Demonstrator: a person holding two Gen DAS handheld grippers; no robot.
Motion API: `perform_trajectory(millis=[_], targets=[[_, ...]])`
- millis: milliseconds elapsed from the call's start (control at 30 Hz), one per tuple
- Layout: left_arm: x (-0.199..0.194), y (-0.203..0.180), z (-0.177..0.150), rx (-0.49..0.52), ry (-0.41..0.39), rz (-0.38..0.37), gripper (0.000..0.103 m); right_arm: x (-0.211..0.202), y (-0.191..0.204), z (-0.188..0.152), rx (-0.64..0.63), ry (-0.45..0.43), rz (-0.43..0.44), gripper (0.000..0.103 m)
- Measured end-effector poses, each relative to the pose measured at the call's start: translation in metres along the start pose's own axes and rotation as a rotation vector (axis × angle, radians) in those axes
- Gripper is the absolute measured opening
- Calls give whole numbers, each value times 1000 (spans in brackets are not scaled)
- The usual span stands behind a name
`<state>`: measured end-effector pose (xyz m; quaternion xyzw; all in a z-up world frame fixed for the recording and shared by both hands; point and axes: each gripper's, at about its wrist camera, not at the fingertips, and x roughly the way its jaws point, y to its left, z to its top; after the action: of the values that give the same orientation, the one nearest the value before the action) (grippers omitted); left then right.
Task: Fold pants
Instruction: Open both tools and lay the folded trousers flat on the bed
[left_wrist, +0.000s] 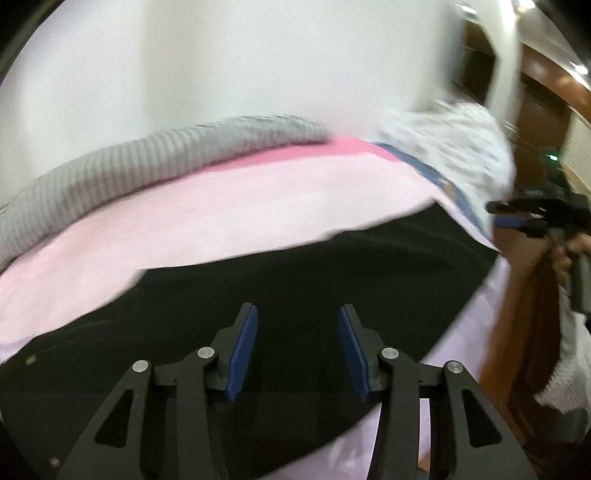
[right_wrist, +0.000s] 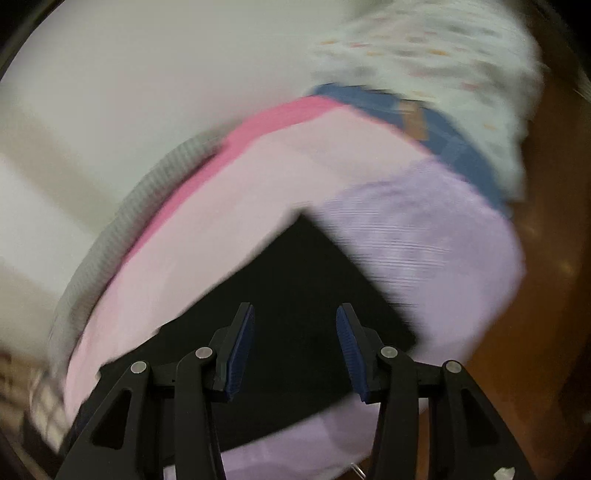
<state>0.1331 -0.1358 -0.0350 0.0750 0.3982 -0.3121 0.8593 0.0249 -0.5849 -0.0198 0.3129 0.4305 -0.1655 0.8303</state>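
Black pants (left_wrist: 295, 273) lie flat on a pink sheet (left_wrist: 221, 206) and fill the lower half of the left wrist view. My left gripper (left_wrist: 297, 314) hangs above them, jaws apart, nothing between its blue pads (left_wrist: 243, 347). In the right wrist view a squared corner of the black pants (right_wrist: 295, 280) points away from me. My right gripper (right_wrist: 295, 314) is open over that dark cloth with an empty gap. The right gripper (left_wrist: 517, 218) also shows at the right edge of the left wrist view, held by a hand (left_wrist: 569, 254).
A grey ribbed blanket (left_wrist: 110, 173) runs along the far side of the bed by a white wall. A white patterned cloth (left_wrist: 458, 155) and a blue garment (right_wrist: 436, 125) lie at the far right corner. Lilac sheet (right_wrist: 424, 251) covers the near right; brown floor (right_wrist: 535, 295) lies beyond.
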Motion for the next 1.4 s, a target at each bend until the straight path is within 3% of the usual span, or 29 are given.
perform_trajectory(millis=[133,267,367,533,667,1000,1033,1100,1133,1333,1400], targets=[[-11,51,-13,-99,2,105,47,35,87,-7,-221,92,120,44],[-22,98,-36,-170,24,219,47,71,165,-23,-366,191,248,44],[-27,121,-53,-208,40,263,47,100,226,-38,-494,261,318,44],[-27,145,-76,-262,70,307,47,145,302,-66,-655,379,368,44],[-29,158,-91,-301,77,289,47,178,346,-88,-726,472,391,44],[-32,165,-98,-321,78,239,47,223,390,-123,-871,612,411,43],[-33,165,-99,-317,80,239,47,224,393,-127,-891,617,411,41],[-34,164,-100,-312,84,241,47,224,397,-134,-931,621,411,11],[-36,163,-100,-307,87,244,47,223,398,-136,-930,636,434,11],[-40,160,-108,-296,97,261,47,212,409,-125,-903,518,444,5],[-38,155,-108,-270,104,283,47,220,410,-123,-883,524,435,5]])
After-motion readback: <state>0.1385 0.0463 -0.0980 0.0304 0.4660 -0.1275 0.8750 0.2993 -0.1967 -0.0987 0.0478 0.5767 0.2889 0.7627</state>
